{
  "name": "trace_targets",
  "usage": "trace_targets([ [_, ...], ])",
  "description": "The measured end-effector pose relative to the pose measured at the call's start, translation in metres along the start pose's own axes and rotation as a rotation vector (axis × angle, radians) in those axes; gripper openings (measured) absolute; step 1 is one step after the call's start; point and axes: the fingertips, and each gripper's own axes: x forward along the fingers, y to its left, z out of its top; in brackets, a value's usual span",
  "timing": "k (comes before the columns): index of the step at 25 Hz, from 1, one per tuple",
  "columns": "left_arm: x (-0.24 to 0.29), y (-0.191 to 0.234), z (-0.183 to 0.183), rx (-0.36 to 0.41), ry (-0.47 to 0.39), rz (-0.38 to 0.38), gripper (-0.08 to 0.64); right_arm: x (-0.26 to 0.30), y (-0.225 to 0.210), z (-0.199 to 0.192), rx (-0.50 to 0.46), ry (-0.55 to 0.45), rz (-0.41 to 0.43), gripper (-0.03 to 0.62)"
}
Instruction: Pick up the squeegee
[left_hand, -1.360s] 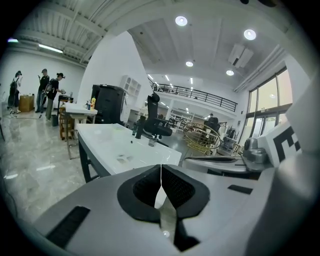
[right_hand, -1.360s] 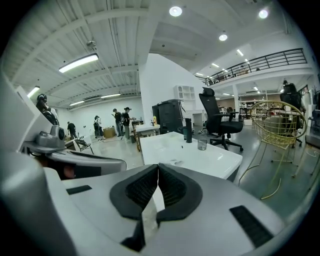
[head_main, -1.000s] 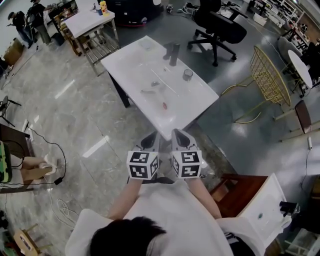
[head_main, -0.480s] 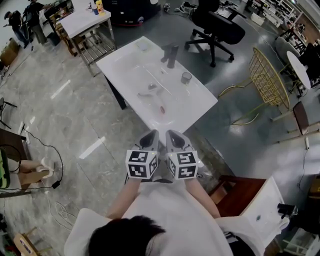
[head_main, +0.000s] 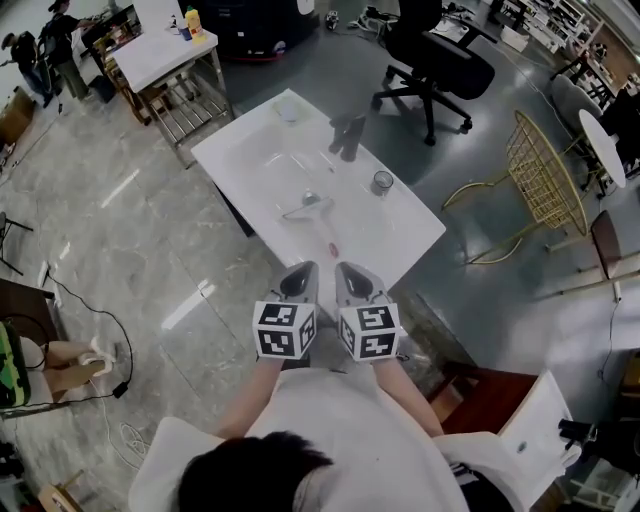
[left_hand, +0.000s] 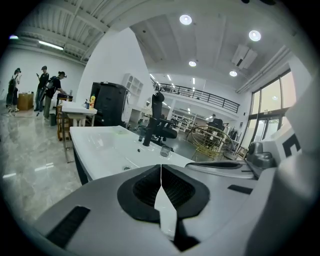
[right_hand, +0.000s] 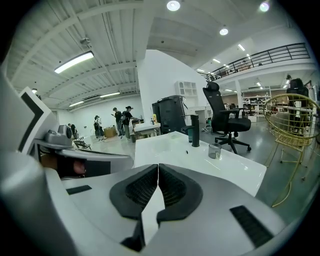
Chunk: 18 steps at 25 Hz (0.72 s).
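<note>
1. Progress: I judge the task barely started. Nothing is picked up yet, and the approach, grasp and lift are all left to do.
2. Left tool (head_main: 303, 268): the jaws are closed on each other with only a thin seam between the pads, and nothing is in them. Right tool (head_main: 347, 268) is the same, closed and empty. I have to open one before any grasp.
3. Both tools sit side by side at the near corner of the white worktop (head_main: 400, 232), well apart from the target.
4. Squeegee (head_main: 306, 207): it lies flat around the middle of the worktop and nothing touches it. A glass (head_main: 382, 182) stands to its right, a black faucet (head_main: 346, 134) is beyond it, and a small red item (head_main: 333, 250) lies between it and my tools.
5. Look: small and grey, with a slim handle meeting a wider cross piece, as far as I can read it. It is too small in the head view to tell which end is the blade. I can't pick it out with confidence in either gripper view.
</note>
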Motion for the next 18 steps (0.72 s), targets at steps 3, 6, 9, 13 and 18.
trace_targets([
  [3,0.016,0.014,0.010,0.002,0.006,-0.009,0.028,0.021,-0.006,0.006,0.000,0.011,-0.010,0.028],
  [6,0.032,0.031,0.021,0.000,0.018,-0.020,0.028,0.044,-0.009,0.015,0.009,0.020,-0.015,0.028],
  [9,0.046,0.045,0.030,-0.003,0.038,-0.029,0.028,0.063,-0.012,0.026,0.015,0.025,-0.029,0.028],
  [13,0.064,0.062,0.038,0.002,0.060,-0.050,0.028,0.089,-0.017,0.033,0.017,0.050,-0.047,0.028],
  [18,0.085,0.088,0.043,-0.005,0.089,-0.071,0.028,0.119,-0.017,0.041,0.025,0.070,-0.058,0.028],
])
